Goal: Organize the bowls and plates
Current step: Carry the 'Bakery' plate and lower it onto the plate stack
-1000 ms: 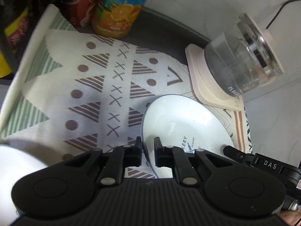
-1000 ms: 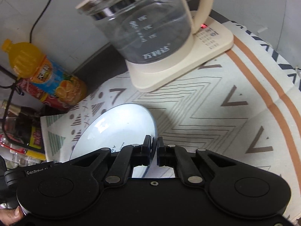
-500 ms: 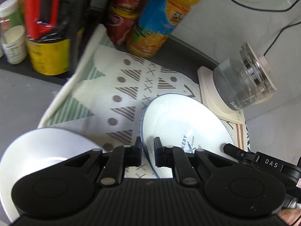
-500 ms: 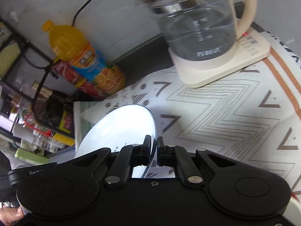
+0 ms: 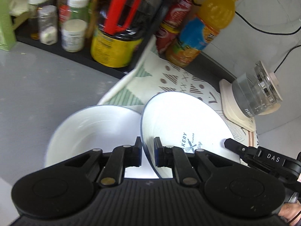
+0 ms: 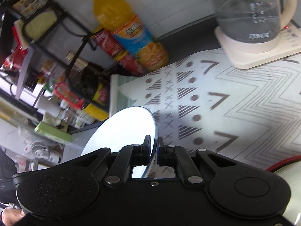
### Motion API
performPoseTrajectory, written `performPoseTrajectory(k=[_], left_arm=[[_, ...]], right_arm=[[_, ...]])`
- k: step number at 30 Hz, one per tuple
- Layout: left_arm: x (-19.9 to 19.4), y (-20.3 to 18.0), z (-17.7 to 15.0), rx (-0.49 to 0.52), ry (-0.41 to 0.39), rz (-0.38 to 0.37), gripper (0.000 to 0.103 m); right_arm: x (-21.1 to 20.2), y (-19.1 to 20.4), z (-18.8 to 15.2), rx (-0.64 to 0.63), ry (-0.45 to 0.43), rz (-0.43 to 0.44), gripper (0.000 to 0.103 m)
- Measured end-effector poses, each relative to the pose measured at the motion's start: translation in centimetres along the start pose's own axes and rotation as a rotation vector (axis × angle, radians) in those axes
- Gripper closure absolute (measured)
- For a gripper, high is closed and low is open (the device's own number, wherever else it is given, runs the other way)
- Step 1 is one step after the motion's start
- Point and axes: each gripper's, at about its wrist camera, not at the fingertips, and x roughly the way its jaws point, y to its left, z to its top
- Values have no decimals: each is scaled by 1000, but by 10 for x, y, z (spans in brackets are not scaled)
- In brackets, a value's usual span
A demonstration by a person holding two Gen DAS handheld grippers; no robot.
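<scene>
A white plate with a blue rim and a printed logo is held tilted in the air by both grippers. My left gripper is shut on its left rim. My right gripper is shut on the opposite rim of the same plate; its tip also shows in the left wrist view. A second white plate or shallow bowl lies on the grey counter below and left of the held plate.
A patterned cloth mat covers the counter. A glass kettle stands on its cream base at the back right. An orange juice bottle, red cans, a dark sauce bottle and jars crowd a rack at the back left.
Both grippers have carried the plate to the left and back, away from the kettle. The second white dish has come into view under the left gripper.
</scene>
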Motion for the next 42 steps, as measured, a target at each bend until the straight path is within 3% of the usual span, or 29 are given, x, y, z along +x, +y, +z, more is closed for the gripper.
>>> performPoseTrajectory(k=[12,23,42], left_arm=[[-24,51,-34,-111,-36,41,93],[-13,74,-60,-172,-8,52,93],[10,94,-65,-221,47,61,90]], right_arm=[[18,31,-34,-79,96,-8,97],[25,53,-47,-184,117,-97,97],[35,60,-67,-200,139,-204,97]])
